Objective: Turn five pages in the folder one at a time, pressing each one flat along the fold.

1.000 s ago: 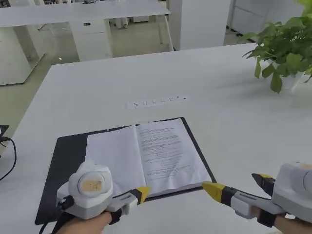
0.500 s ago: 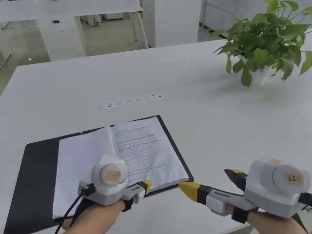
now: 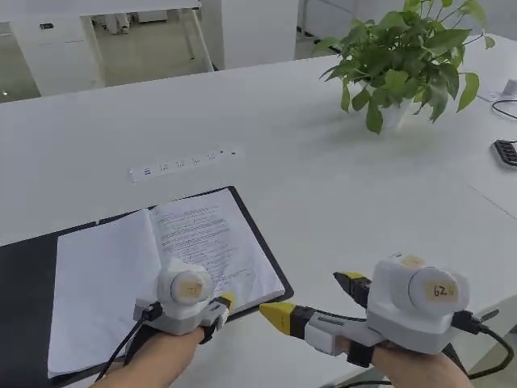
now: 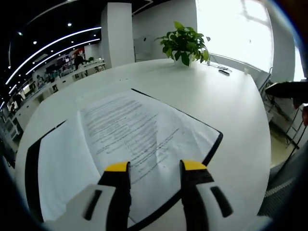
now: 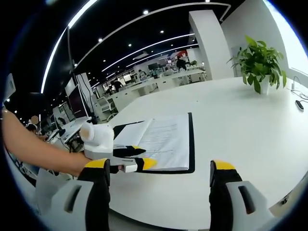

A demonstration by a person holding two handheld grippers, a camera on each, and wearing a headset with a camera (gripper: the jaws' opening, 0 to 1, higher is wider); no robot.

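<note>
A black folder (image 3: pixel 258 242) lies open on the white table, with a blank left page (image 3: pixel 101 279) and a printed right page (image 3: pixel 206 238). My left gripper (image 3: pixel 220 305) hovers low over the front edge of the printed page (image 4: pixel 130 125). In the left gripper view (image 4: pixel 155 168) its yellow-tipped jaws stand apart and open, with nothing held. My right gripper (image 3: pixel 313 297) sits just right of the folder's front right corner (image 5: pixel 190 144). It is wide open (image 5: pixel 160 166) and empty, and it points left at the left gripper (image 5: pixel 120 156).
A potted plant (image 3: pixel 396 48) stands at the back right. A flush socket strip (image 3: pixel 182 164) sits in the table behind the folder. A dark device (image 3: pixel 505 151) lies at the right edge. A cable (image 3: pixel 493 339) trails off the right gripper near the table's front edge.
The head view has swung to the right, so the folder sits further left in the picture. Both grippers keep about the same places by the folder's front edge, still open.
</note>
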